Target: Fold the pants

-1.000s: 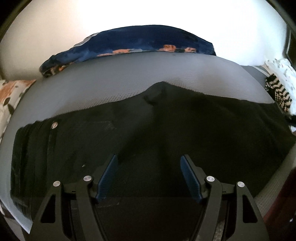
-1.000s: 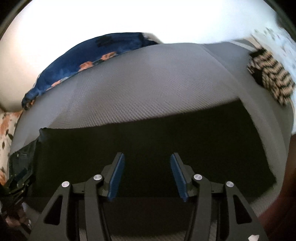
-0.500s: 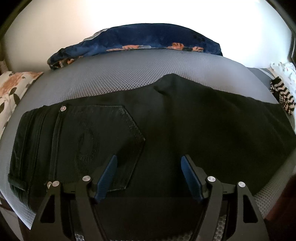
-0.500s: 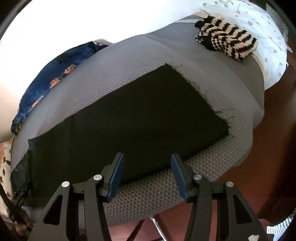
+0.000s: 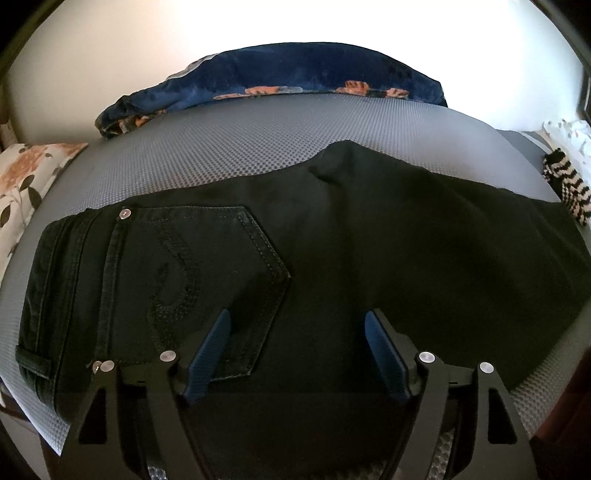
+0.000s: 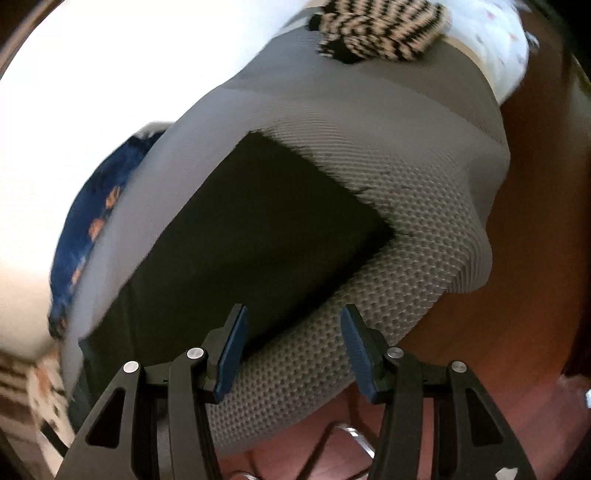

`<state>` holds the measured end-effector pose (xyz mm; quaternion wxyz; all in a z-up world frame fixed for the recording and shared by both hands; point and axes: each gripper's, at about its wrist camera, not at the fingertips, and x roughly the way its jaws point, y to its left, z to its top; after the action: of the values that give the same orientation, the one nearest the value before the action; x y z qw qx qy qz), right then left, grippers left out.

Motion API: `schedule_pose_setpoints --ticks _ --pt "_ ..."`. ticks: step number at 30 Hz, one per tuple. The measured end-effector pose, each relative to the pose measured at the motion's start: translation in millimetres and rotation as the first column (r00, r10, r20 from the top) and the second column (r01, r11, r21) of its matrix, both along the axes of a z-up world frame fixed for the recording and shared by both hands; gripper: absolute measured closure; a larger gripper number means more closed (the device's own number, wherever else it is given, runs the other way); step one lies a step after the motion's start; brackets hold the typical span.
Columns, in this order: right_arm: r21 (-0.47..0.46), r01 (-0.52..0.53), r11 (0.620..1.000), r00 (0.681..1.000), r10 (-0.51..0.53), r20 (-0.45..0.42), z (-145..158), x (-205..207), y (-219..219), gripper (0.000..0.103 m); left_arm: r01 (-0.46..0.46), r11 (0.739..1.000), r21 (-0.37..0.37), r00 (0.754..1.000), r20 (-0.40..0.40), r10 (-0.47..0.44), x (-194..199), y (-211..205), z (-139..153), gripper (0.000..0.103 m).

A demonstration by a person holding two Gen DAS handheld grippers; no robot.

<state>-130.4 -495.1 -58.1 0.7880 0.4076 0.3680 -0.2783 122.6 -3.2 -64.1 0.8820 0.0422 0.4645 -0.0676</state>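
Black pants lie flat on a grey mesh pad, folded lengthwise, waistband at the left and back pocket facing up. My left gripper is open and empty, hovering over the seat area near the front edge. In the right wrist view the leg end of the pants lies on the pad. My right gripper is open and empty above the pad's front edge, just off the leg's near side.
A navy floral cloth lies behind the pad by the white wall. A striped black-and-cream knit sits at the pad's right end, beside white fabric. A floral cloth is at the left. Red-brown floor lies below the pad's edge.
My right gripper has pulled back and swung right, now tilted over the leg end and the pad's edge. My left gripper has drawn back slightly, showing the back pocket. Both stay open.
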Motion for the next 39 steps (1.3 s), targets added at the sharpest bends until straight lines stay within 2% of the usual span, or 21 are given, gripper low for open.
schedule_pose_setpoints --ticks 3,7,12,15,16,18,21,25,31,37,39 --pt "0.022 0.03 0.999 0.999 -0.031 0.023 -6 -2 -11 0.056 0.0 1.0 0.011 1.0 -0.003 0.0 1 -1 -1 0.026" --pt "0.049 0.071 0.996 0.994 -0.075 0.079 -11 -2 -27 0.066 0.001 1.0 0.023 1.0 -0.005 -0.001 2 -3 -2 0.025" --pt "0.051 0.079 0.996 0.99 -0.085 0.114 -12 9 -44 0.069 -0.002 1.0 0.027 1.0 -0.007 0.003 2 -4 -2 0.025" --pt "0.05 0.064 0.997 0.991 -0.07 0.115 -14 17 -49 0.081 -0.003 1.0 0.028 1.0 -0.009 0.003 2 -4 -2 0.025" --pt "0.06 0.057 0.997 0.991 -0.064 0.115 -16 19 -51 0.089 -0.003 1.0 0.027 1.0 -0.011 0.004 2 -4 -1 0.025" --pt "0.065 0.056 0.996 0.992 -0.063 0.113 -16 22 -50 0.091 -0.002 1.0 0.019 1.0 -0.011 0.002 1 -3 0 0.025" --pt "0.062 0.033 0.998 0.987 -0.042 0.153 -1 25 -41 0.093 -0.009 1.0 -0.025 1.0 -0.023 0.008 3 3 4 0.025" --pt "0.026 -0.061 0.998 0.977 0.054 0.204 29 50 -12 0.093 -0.032 0.995 -0.092 0.999 -0.024 0.03 4 14 12 0.025" --pt "-0.019 -0.255 0.967 0.938 0.252 0.238 59 113 52 0.093 -0.05 0.992 -0.115 0.999 0.011 0.051 -4 30 29 0.025" --pt "-0.024 -0.466 0.884 0.856 0.458 0.241 62 178 135 0.093 -0.075 0.987 -0.144 0.996 0.042 0.082 -11 55 47 0.025" --pt "-0.019 -0.545 0.838 0.814 0.534 0.23 57 202 168 0.094 -0.083 0.985 -0.154 0.995 0.045 0.091 -12 64 50 0.025"
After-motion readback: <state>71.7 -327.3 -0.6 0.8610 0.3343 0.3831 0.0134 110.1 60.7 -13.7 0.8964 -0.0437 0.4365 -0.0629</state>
